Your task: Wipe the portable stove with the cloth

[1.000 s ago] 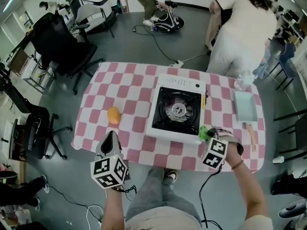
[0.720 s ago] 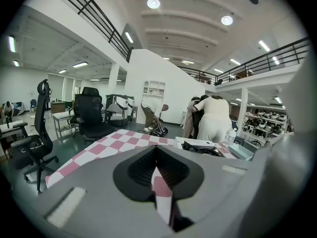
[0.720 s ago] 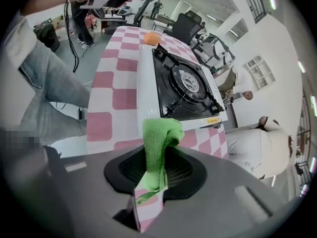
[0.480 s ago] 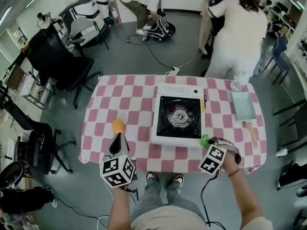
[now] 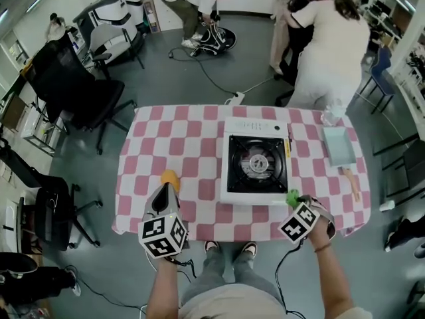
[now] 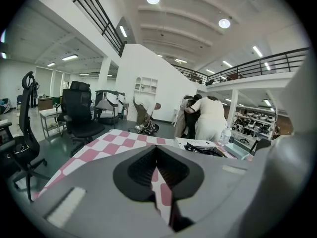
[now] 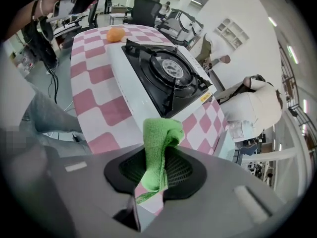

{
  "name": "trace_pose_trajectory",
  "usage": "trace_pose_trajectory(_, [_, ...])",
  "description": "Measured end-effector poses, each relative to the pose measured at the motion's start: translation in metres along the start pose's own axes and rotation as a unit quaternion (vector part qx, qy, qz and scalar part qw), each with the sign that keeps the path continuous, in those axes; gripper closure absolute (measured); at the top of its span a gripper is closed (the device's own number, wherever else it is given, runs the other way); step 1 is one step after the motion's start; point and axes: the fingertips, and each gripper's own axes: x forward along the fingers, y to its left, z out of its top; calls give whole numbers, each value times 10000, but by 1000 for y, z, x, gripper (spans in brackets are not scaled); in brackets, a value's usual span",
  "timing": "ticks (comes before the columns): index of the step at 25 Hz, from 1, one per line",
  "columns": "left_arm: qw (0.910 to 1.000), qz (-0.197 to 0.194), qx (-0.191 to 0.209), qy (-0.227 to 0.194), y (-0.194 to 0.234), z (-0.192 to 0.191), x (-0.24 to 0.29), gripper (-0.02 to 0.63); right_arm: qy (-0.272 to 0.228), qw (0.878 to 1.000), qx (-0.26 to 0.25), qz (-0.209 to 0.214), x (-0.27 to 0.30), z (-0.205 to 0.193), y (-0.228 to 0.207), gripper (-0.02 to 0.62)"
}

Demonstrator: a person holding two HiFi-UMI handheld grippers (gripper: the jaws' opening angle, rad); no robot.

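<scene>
The white portable stove (image 5: 255,161) with its black burner top stands on the checked table, right of middle. My right gripper (image 5: 294,203) hovers at the stove's near right corner, shut on a green cloth (image 5: 291,195). In the right gripper view the cloth (image 7: 161,133) sticks up from between the jaws of the right gripper (image 7: 157,157), with the stove (image 7: 166,76) just ahead. My left gripper (image 5: 163,193) is over the table's near left part, shut with nothing in it. Seen from the left gripper view, the left gripper (image 6: 156,150) has its jaws together and the stove (image 6: 203,148) lies far to the right.
An orange object (image 5: 170,177) lies on the table just beyond the left gripper. A light blue tray (image 5: 339,146), a wooden-handled tool (image 5: 350,181) and a bottle (image 5: 332,115) are along the right side. People stand behind the table (image 5: 199,131). Office chairs are at the left.
The left gripper has come closer to the orange object. The right gripper, still holding the cloth, stays at the stove's near right corner. The head view has shifted.
</scene>
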Motion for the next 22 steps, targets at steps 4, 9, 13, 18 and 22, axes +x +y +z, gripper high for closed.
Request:
trace_pose_trajectory(4, [9999,-131,0,56,8,1,9,604,147,9995,289,-38,-4,0,4,505])
trace_pose_trajectory(9, [9995,-296,21,105,14,3,21,604,289,9980,560,-84,-6,2,6,505])
trace_pose_trajectory(13, [9991,-407,32,142,19,3,29,604,454,9970,610,-150,-7,5,6,505])
trace_pose_trajectory(18, [9987,-492,13,160,26,5,37,605,738,9957,439,-338,-9,7,7,505])
trace_pose_trajectory(22, [9983,-554,-1,172,30,5,43,605,811,9951,317,-462,-13,15,10,505])
